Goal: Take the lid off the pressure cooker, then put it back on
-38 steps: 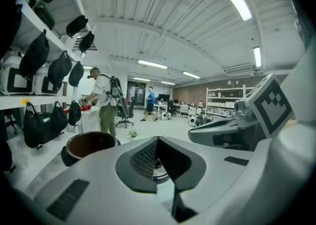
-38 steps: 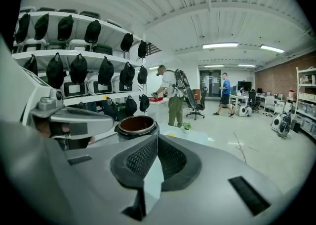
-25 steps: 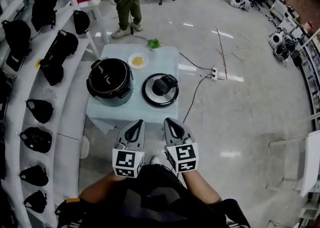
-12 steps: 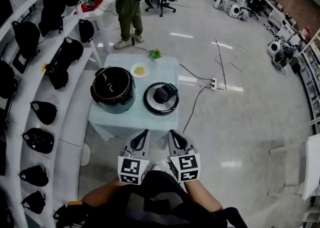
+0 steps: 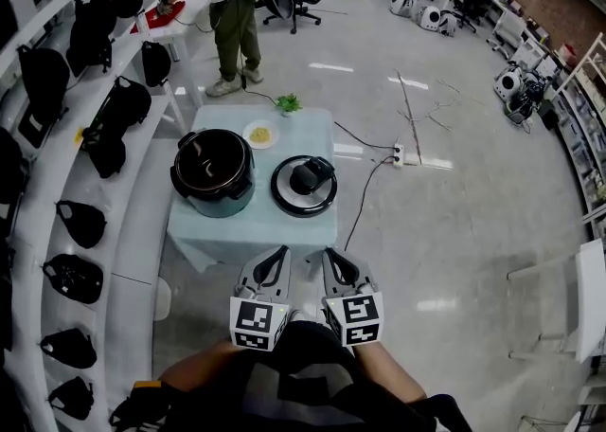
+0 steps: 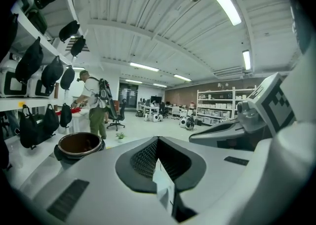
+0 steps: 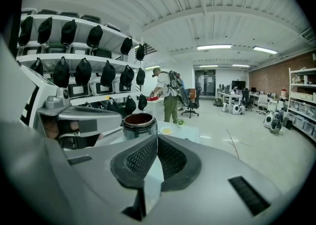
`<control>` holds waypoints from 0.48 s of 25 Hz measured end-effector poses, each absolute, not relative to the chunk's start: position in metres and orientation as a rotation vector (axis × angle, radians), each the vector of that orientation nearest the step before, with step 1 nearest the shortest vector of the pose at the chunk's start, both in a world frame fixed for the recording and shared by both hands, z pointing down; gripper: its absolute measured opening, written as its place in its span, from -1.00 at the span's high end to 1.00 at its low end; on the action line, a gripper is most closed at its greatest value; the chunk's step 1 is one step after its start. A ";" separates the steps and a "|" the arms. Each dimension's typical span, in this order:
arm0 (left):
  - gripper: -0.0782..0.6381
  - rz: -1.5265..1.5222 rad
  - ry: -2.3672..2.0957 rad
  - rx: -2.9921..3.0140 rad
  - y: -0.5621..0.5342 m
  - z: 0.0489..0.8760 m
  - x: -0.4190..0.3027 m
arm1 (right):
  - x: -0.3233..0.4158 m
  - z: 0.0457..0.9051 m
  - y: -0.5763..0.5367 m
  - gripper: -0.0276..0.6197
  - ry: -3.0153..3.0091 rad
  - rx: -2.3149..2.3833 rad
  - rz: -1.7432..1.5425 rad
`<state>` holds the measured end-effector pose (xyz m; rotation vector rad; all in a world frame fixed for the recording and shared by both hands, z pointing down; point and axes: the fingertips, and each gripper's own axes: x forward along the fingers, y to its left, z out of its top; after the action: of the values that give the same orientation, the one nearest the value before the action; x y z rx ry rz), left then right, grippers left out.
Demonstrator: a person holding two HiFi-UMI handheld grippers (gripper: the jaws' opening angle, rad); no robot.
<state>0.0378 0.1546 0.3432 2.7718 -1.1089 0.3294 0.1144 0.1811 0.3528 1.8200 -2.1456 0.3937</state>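
Observation:
The black pressure cooker (image 5: pixel 212 171) stands open on the left of a small table (image 5: pixel 248 226) with a pale blue cloth. Its round lid (image 5: pixel 304 186) with a black knob lies flat on the table to the cooker's right. My left gripper (image 5: pixel 280 252) and right gripper (image 5: pixel 331 253) hang side by side in front of the table's near edge, both shut and empty, short of the lid. The cooker (image 6: pixel 79 145) appears ahead and left of the shut left gripper (image 6: pixel 157 142). Beyond the shut right gripper (image 7: pixel 157 140), the cooker (image 7: pixel 139 123) rises just left of centre.
A small plate of food (image 5: pixel 260 135) and a little green plant (image 5: pixel 286 103) sit at the table's far edge. White shelves with black bags (image 5: pixel 57 136) run along the left. A cable and power strip (image 5: pixel 399 151) lie on the floor to the right. A person (image 5: pixel 232 4) stands behind.
Both grippers sit slightly lower in the head view than a second ago, still shut and side by side. The cooker and lid have not moved on the table.

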 end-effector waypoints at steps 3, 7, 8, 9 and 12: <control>0.76 0.341 -1.090 2.778 0.157 0.346 0.033 | 0.108 0.354 0.183 0.85 -2.132 1.826 0.394; 0.76 0.327 -1.075 2.789 0.158 0.343 0.025 | 0.100 0.354 0.184 0.85 -2.113 1.837 0.406; 0.76 0.323 -1.072 2.787 0.158 0.344 0.023 | 0.098 0.355 0.183 0.85 -2.108 1.839 0.408; 0.76 0.317 -1.068 2.787 0.157 0.345 0.020 | 0.096 0.356 0.182 0.85 -2.101 1.841 0.409; 0.76 0.299 -1.048 2.790 0.158 0.349 0.014 | 0.090 0.359 0.181 0.85 -2.080 1.850 0.406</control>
<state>0.0142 0.1581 0.3489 2.7900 -1.0482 0.2986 0.0895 0.1811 0.3590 1.8497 -2.0801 0.4061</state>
